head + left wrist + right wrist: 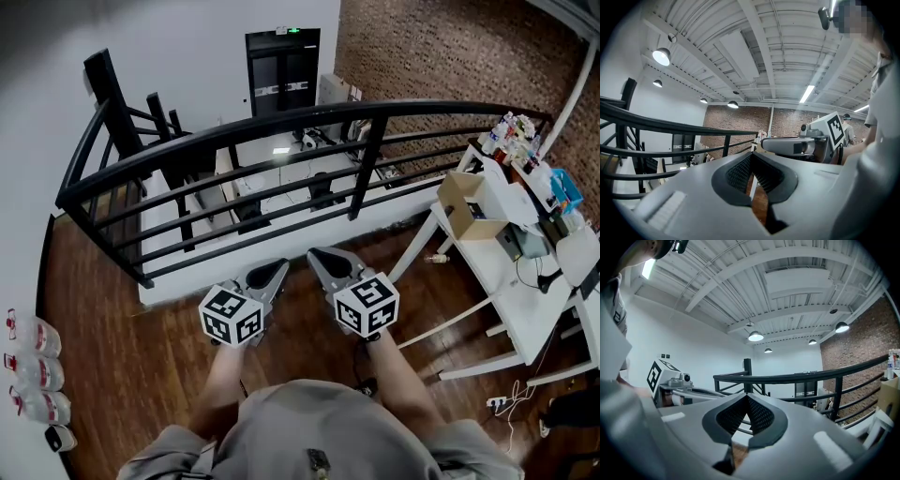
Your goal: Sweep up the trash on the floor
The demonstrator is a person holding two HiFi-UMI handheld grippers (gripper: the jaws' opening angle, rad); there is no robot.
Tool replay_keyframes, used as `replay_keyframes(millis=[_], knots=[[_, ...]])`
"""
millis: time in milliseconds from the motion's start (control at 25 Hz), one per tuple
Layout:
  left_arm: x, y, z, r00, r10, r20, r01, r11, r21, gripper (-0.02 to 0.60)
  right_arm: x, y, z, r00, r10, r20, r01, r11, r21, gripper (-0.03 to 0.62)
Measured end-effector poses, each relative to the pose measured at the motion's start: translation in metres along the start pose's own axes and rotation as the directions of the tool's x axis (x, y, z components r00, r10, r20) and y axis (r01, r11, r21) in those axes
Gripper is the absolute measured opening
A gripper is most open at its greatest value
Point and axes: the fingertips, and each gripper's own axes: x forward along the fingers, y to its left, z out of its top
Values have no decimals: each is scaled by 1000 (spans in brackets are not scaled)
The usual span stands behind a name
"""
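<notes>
I hold both grippers side by side at waist height, pointing level at a black railing (281,127). The left gripper (274,271) is shut with nothing in it; in its own view the ribbed pads (740,172) meet at the tip. Beside it, the right gripper (322,255) is shut and empty too, and its pads (759,416) touch. From the left gripper (751,155) I see the right one (794,146) alongside, and from the right gripper (746,396) I see the left one (679,383). A small light object (436,257) lies on the wooden floor (131,366) by a table leg. No broom or dustpan is in view.
A white table (525,309) at the right carries a cardboard box (466,206) and other gear. Several bottles (37,375) line the white wall at the far left. A power strip with cables (500,401) lies under the table. Beyond the railing is a lower level.
</notes>
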Motion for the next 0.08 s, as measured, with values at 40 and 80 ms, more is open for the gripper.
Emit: replay_keyframes(millis=[40,80], knots=[[0,1,0,1000,-1,-1,1,1000,-3,5,1,0,0,1000,1,1,-1,1000,1,0],[1,2,-1,1000,-1,-1,1,1000,-5,5,2,0,1,1000,3,2,-3,1000,1,0]])
